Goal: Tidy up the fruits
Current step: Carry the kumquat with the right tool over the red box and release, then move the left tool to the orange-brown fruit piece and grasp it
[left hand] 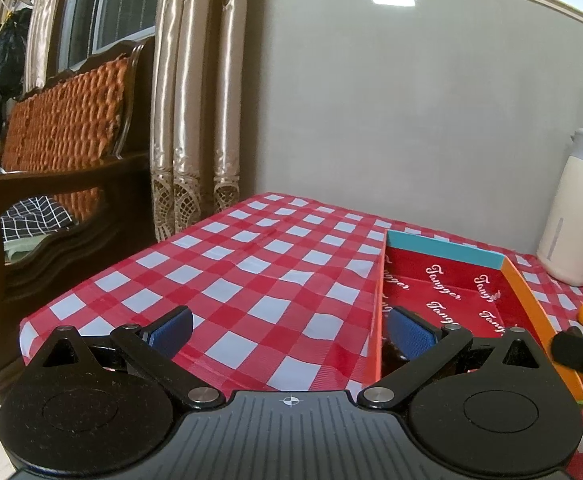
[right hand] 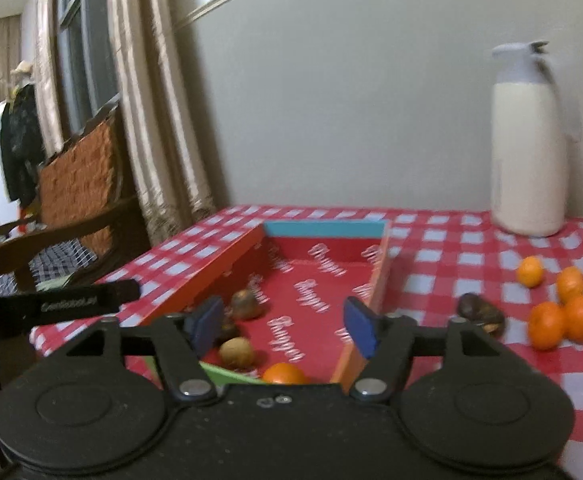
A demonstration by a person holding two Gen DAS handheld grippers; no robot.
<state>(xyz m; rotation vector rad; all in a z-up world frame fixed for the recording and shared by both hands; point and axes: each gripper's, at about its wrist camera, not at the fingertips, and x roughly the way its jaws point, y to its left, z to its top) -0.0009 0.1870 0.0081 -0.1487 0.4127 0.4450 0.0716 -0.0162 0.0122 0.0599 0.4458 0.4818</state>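
A glossy red-and-white checked cloth covers the surface (left hand: 251, 264); on it sits a shallow cardboard tray (right hand: 219, 268) with orange side walls, a teal far wall and a red floor printed with white script. The right wrist view shows what lies inside: two rough brown round fruits (right hand: 246, 304), perhaps kiwis since the picture is blurred, and a smooth orange mandarin (right hand: 284, 373) at the near end; outside to the right a cluster of mandarins (right hand: 563, 312) and a dark wrinkled fruit (right hand: 479, 312) rest on the cloth, with a tall cream jug (right hand: 529, 152) behind. The left wrist view shows mostly bare tray floor. The right gripper (right hand: 285, 326) hangs over the tray, blue pads apart, holding nothing; the left gripper (left hand: 287, 330) stands wide, straddling the tray's left wall, gripping nothing.
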